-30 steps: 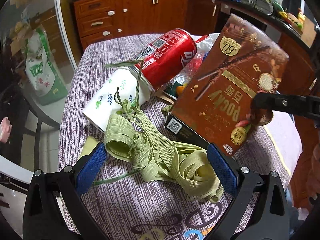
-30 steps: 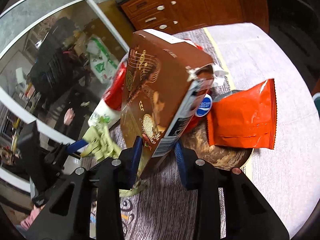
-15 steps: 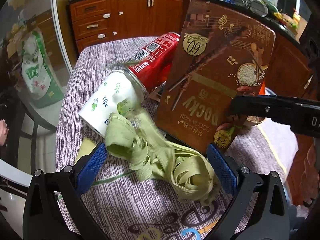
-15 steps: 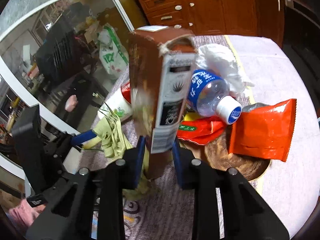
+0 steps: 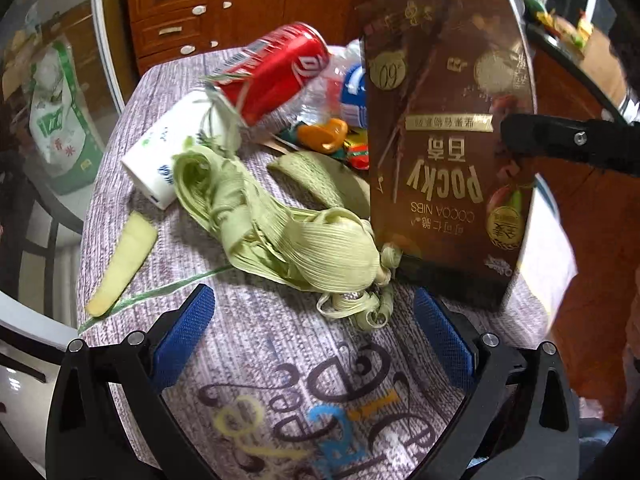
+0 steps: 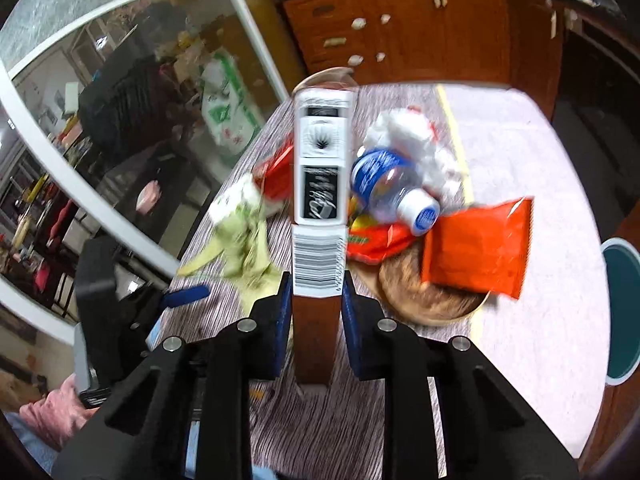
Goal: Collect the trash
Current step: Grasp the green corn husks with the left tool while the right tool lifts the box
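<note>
Reading box [image 5: 448,152] in left view: "POCKY", "COCOA NIBS", "60", all upside down; box upright beside husks [image 5: 280,236], over table [image 5: 260,344] middle. Left gripper [image 5: 316,336] wide apart, holding nothing, low over near table edge with printed lettering, illegible. Red can [image 5: 280,76] tilted on cup [image 5: 172,152]; husk strip [image 5: 120,264] near left edge.

Right view: right gripper [image 6: 316,304] pads clamped on box [image 6: 320,200] narrow side, barcode facing camera. Bottle [image 6: 392,192], orange bag [image 6: 476,248] right of box; bare cloth toward right edge.
</note>
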A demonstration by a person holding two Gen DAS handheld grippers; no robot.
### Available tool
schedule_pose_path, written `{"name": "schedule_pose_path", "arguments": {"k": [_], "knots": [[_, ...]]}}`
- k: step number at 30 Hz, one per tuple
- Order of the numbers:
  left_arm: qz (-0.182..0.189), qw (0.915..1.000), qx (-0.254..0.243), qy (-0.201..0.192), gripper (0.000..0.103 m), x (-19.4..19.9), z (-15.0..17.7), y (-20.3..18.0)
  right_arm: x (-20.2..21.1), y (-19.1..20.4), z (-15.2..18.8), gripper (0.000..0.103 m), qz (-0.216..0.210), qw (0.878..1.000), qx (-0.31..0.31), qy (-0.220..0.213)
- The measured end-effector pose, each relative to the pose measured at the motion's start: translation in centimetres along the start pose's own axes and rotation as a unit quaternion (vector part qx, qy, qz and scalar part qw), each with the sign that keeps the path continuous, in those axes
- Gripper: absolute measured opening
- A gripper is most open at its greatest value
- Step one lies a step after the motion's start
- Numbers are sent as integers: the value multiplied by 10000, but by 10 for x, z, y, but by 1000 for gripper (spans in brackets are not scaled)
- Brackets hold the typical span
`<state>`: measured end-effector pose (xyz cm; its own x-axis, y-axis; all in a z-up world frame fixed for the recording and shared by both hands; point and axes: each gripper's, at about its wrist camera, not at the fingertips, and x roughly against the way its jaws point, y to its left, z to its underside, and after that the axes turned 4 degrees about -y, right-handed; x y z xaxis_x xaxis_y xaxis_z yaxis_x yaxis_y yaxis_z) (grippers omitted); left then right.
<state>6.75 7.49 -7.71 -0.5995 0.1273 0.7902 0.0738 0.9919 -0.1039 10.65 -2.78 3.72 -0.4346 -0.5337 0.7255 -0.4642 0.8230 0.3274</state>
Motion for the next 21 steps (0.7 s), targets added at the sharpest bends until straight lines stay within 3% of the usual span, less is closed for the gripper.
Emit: {"name": "schedule_pose_path", "arguments": {"k": [1, 3, 5, 7, 9, 11, 15, 21], "knots": [[-62, 10000, -41, 6, 98, -4, -1, -4, 1, 1, 1, 23, 24, 10000, 17, -52], [-85, 10000, -42, -8, 85, -12, -4, -7, -6, 3, 1, 25, -12, 10000, 14, 25], [53, 10000, 16, 44, 59, -17, -5, -9, -17, 2, 2, 28, 28, 9999, -46, 122], [136, 9999, -10, 16, 52, -19, -6, -10, -26, 1, 4, 30, 26, 9997, -68, 236], [187, 9997, -130, -46, 39, -19, -8, -15, -35, 3, 5, 30, 48, 9995, -43, 297], [152, 9997, -187, -77, 31, -20, -9, -19, -41, 4, 5, 22, 128, 9994, -64, 303], [140, 9995, -143, -224, 27, -12, -15, -15, -31, 3, 1, 21, 81, 9996, -184, 220], [272, 9985, -19, -478, 27, 25, -25, -14, 23, -12, -10, 21, 23, 9990, -344, -280]]}}
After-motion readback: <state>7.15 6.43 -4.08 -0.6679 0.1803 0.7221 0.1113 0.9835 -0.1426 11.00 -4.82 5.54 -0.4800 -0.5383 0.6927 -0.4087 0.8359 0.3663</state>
